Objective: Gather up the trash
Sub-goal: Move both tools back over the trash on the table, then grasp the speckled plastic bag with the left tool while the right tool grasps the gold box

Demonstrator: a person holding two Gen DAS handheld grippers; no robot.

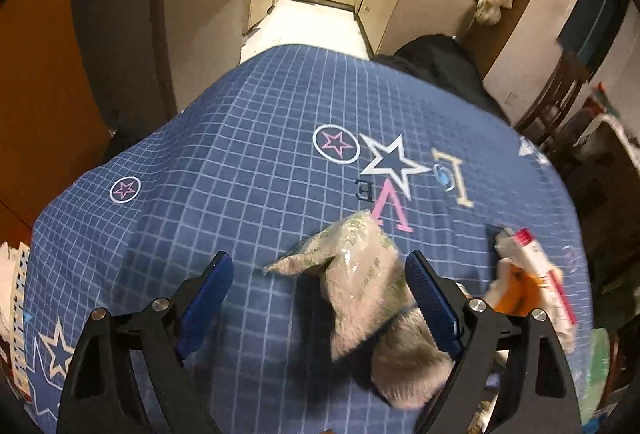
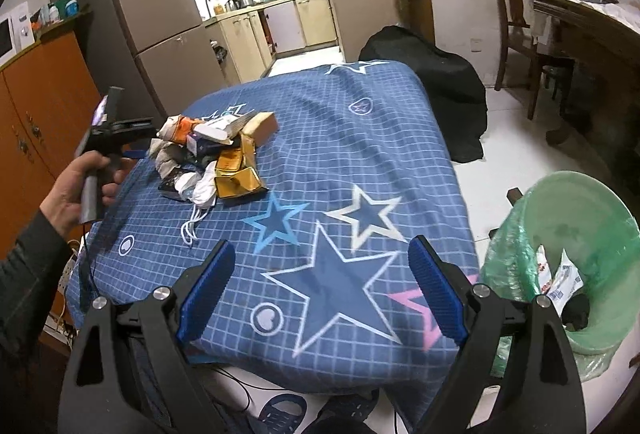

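The left gripper [image 1: 319,276] hangs over the table with its 2 blue-padded fingers [image 1: 208,304] spread wide, pinching nothing. Between them, nearer the right finger, lies a crumpled pale green plastic bag [image 1: 356,274]; no pad presses on it, though whether the right pad brushes it cannot be told. Just outside the right finger sits a blurred clump of wrappers, among them a white and red tube [image 1: 532,266] and an orange packet [image 1: 516,294]. Beyond the fingertips the blue checked tablecloth [image 1: 240,154] runs on, printed with stars and letters.

The right gripper [image 2: 322,274] also has its 2 fingers [image 2: 208,286] spread wide and empty, poised above the near edge of the same cloth [image 2: 360,122], over a large dark blue star. To the right of the right finger, off the table, stands a bin lined with a green bag [image 2: 580,218], with a few white wrappers [image 2: 562,276] lying inside. Further ahead and left of the left finger, the trash pile [image 2: 216,154] rests on the cloth: gold foil packets, white crumpled paper, a tan box [image 2: 262,126]. At its left edge the person's left hand [image 2: 76,190] grips the handle of the other gripper.
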